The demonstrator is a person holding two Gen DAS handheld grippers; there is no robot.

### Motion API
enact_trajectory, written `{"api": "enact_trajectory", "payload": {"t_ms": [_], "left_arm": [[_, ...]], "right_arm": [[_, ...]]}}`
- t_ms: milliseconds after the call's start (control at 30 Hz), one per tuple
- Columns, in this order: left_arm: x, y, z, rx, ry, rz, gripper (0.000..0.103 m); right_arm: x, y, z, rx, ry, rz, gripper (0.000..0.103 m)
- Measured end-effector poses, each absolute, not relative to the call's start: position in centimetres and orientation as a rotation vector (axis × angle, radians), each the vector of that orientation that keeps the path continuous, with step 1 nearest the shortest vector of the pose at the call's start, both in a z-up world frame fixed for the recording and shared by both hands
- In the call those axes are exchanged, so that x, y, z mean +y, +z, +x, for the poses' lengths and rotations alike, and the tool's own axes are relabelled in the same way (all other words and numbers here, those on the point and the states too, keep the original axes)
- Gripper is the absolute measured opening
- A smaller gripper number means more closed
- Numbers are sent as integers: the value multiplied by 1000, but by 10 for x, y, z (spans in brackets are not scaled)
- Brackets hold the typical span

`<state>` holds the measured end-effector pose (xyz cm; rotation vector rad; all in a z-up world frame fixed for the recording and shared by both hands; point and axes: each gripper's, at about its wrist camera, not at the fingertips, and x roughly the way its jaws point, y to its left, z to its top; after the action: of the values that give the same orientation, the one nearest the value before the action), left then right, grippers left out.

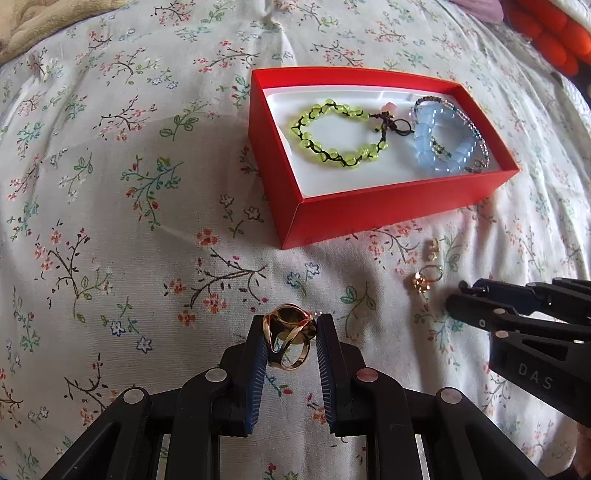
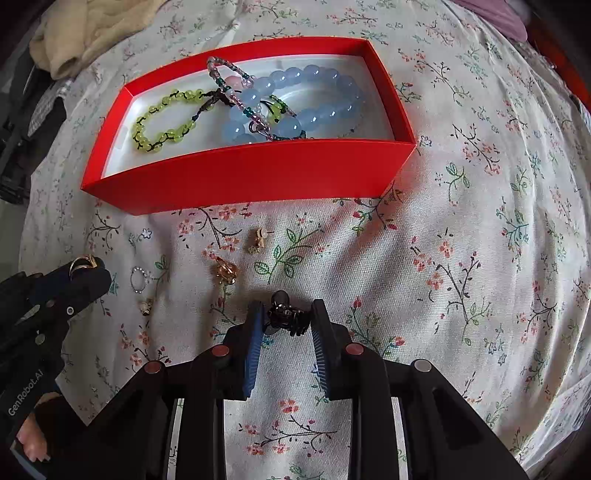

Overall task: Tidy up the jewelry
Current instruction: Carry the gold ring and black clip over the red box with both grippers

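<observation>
My left gripper is shut on a large gold ring, held above the floral bedspread. It also shows in the right wrist view. My right gripper is shut on a small dark ring. The red box with a white inside holds a yellow-green bead bracelet, a pale blue bead bracelet and a thin pink-and-teal bead strand. On the cloth in front of the box lie a gold flower ring, a small gold earring, a thin silver ring and a tiny gold piece.
The floral bedspread covers the whole surface. A beige blanket is bunched at the far left. Orange and purple items lie at the far right.
</observation>
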<state>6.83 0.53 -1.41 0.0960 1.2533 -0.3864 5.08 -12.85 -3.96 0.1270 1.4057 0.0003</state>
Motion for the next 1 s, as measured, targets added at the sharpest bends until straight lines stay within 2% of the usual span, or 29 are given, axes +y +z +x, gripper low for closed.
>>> {"api": "enact_trajectory", "payload": {"t_ms": [1000], "left_arm": [[7,30,79,1102,-431,-78,20]], "right_arm": [[-190,35,41,1226,-8,287,28]]}}
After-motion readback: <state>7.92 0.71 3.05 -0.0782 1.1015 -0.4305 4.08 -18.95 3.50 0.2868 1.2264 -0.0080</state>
